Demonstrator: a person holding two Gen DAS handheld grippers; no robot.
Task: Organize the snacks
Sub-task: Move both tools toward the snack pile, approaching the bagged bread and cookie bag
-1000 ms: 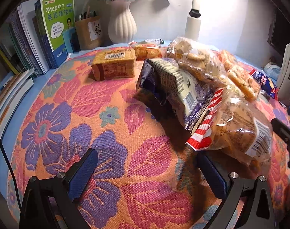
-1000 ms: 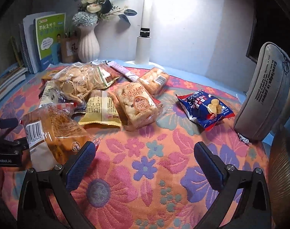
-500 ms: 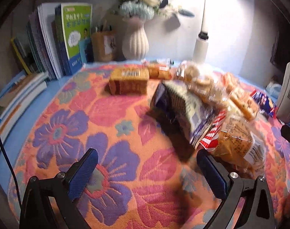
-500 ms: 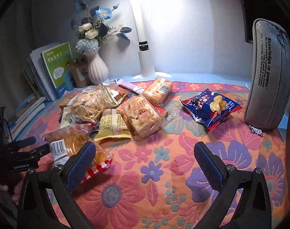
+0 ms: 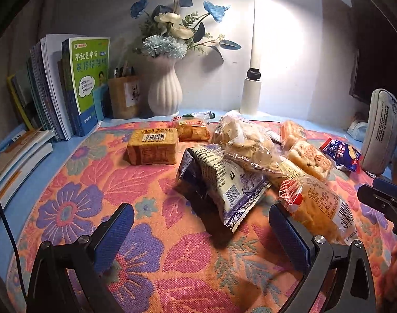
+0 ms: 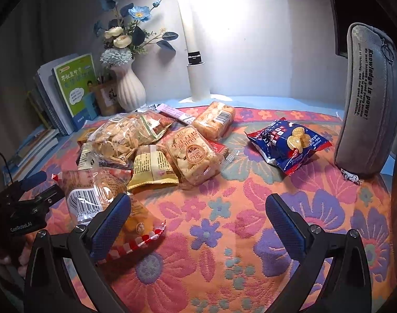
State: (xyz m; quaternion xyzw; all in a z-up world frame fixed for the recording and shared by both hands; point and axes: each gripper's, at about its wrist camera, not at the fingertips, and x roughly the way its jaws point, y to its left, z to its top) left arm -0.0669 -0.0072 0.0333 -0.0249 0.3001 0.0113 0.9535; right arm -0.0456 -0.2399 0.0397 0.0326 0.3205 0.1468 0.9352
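- Both grippers hang over a flowered cloth (image 6: 211,234) with their blue-padded jaws spread wide and nothing between them: the left gripper (image 5: 201,232) faces the near-left side of a snack pile, and the right gripper (image 6: 198,219) faces the pile's near-right side.
- Behind the cloth, along a pale wall, stand a row of books (image 5: 67,88), a white ribbed vase (image 5: 164,91) of blue and cream flowers, and a white lamp post (image 5: 253,78).
- A grey pencil case (image 6: 368,104) stands on end at the far right edge of the cloth.
- Snacks lie heaped in the middle of the cloth, overlapping each other.
- A clear bag of bread with a red-and-white checked end (image 6: 99,198) lies nearest, just beside the right gripper's left finger (image 6: 109,229).
- A clear bag of round crackers (image 6: 125,135) rests on top of the pile.
- A blue-and-white packet with a barcode (image 5: 224,182) leans tilted at the pile's left side.
- A yellow packet (image 6: 151,167) and a clear pack of puffed rice cakes (image 6: 193,156) lie side by side, touching.
- A blue packet with crackers pictured on it (image 6: 289,140) lies alone between the pile and the pencil case.
- An orange block-shaped pack (image 5: 152,146) sits apart, to the left of the pile, near the books.
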